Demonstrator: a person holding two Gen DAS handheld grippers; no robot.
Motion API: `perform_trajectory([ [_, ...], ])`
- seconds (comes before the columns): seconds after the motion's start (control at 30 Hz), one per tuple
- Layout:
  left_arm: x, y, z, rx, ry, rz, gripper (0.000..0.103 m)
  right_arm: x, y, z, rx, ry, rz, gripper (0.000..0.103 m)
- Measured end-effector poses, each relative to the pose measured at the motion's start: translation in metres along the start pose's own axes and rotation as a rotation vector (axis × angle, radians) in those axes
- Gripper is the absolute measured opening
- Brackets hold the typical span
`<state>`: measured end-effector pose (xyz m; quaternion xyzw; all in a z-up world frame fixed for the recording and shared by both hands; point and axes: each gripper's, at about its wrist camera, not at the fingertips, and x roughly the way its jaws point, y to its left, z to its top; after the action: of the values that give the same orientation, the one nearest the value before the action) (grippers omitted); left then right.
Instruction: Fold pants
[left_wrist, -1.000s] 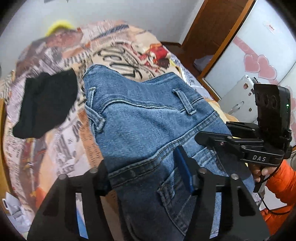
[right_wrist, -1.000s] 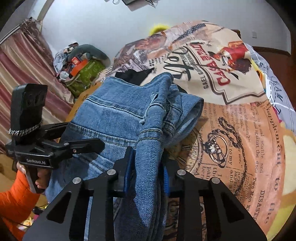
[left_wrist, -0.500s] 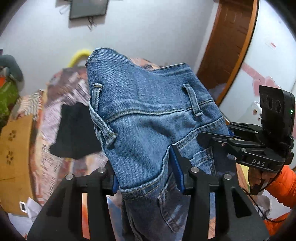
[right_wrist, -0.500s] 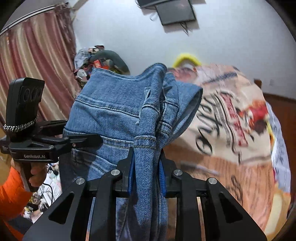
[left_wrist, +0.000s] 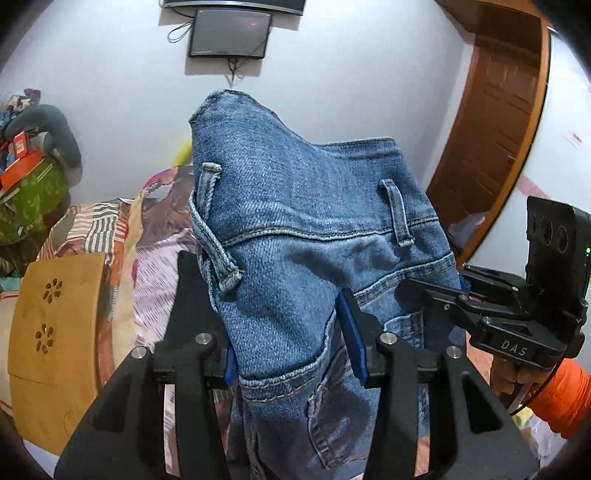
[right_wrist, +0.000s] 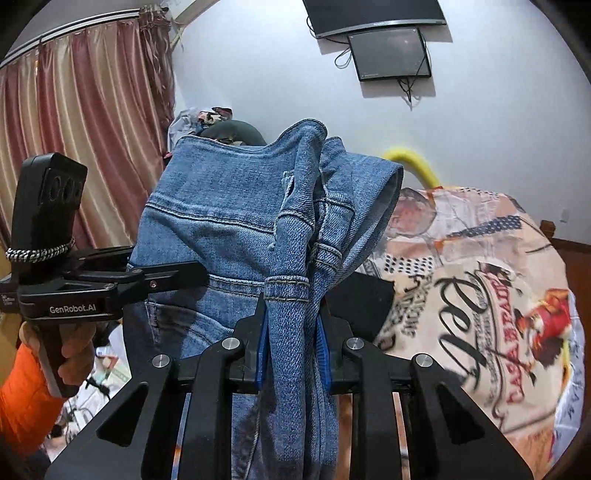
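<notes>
A pair of blue denim jeans (left_wrist: 303, 229) hangs in the air, held by its waistband above the bed. My left gripper (left_wrist: 291, 332) is shut on the waistband next to a belt loop. My right gripper (right_wrist: 291, 325) is shut on the bunched waistband edge of the jeans (right_wrist: 229, 221). Each gripper shows in the other's view: the right one (left_wrist: 436, 291) at the jeans' right side, the left one (right_wrist: 184, 275) at their left side. The legs hang below, out of sight.
The bed with a newspaper-print cover (right_wrist: 480, 280) lies below and ahead. A black garment (right_wrist: 365, 299) lies on it behind the jeans. A wooden board (left_wrist: 55, 314) stands at the left, a wooden door (left_wrist: 491, 122) at the right, a curtain (right_wrist: 81, 140) at the far left.
Both grippers have risen with the jeans, lifting the waistband off the bed; the views now tilt up to the wall and screen. The grips have not changed.
</notes>
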<state>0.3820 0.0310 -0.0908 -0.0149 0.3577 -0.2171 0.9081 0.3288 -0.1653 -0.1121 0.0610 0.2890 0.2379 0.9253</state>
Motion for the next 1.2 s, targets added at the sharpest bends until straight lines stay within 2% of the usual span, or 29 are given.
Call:
perform_trajectory([
  [0.17,0.041,0.031,0.020,-0.044,0.016,0.016,0.046,0.037,-0.008,0.013,0.005,0.020,-0.009,0.019],
  [0.4,0.109,0.066,0.026,-0.105,0.044,0.069,0.046,0.104,-0.033,0.022,0.024,0.075,-0.053,0.019],
  [0.67,0.196,0.099,0.015,-0.134,0.191,0.095,0.046,0.174,-0.069,0.010,0.094,0.204,-0.081,0.019],
  [0.8,0.232,0.110,0.005,-0.130,0.256,0.107,0.046,0.202,-0.073,0.001,0.076,0.293,-0.127,0.019],
  [0.87,0.247,0.113,0.000,-0.128,0.282,0.122,0.046,0.211,-0.080,-0.004,0.103,0.320,-0.131,0.019],
  [0.97,0.262,0.115,-0.006,-0.141,0.305,0.146,0.052,0.215,-0.083,-0.008,0.114,0.350,-0.149,0.019],
  [1.03,0.268,0.116,-0.011,-0.157,0.330,0.195,0.056,0.217,-0.083,-0.010,0.092,0.382,-0.169,0.022],
  [1.13,0.259,0.112,-0.014,-0.126,0.317,0.245,0.059,0.211,-0.078,-0.010,0.050,0.405,-0.221,0.030],
  [1.2,0.249,0.110,-0.014,-0.093,0.314,0.278,0.061,0.199,-0.072,-0.010,0.033,0.405,-0.234,0.043],
])
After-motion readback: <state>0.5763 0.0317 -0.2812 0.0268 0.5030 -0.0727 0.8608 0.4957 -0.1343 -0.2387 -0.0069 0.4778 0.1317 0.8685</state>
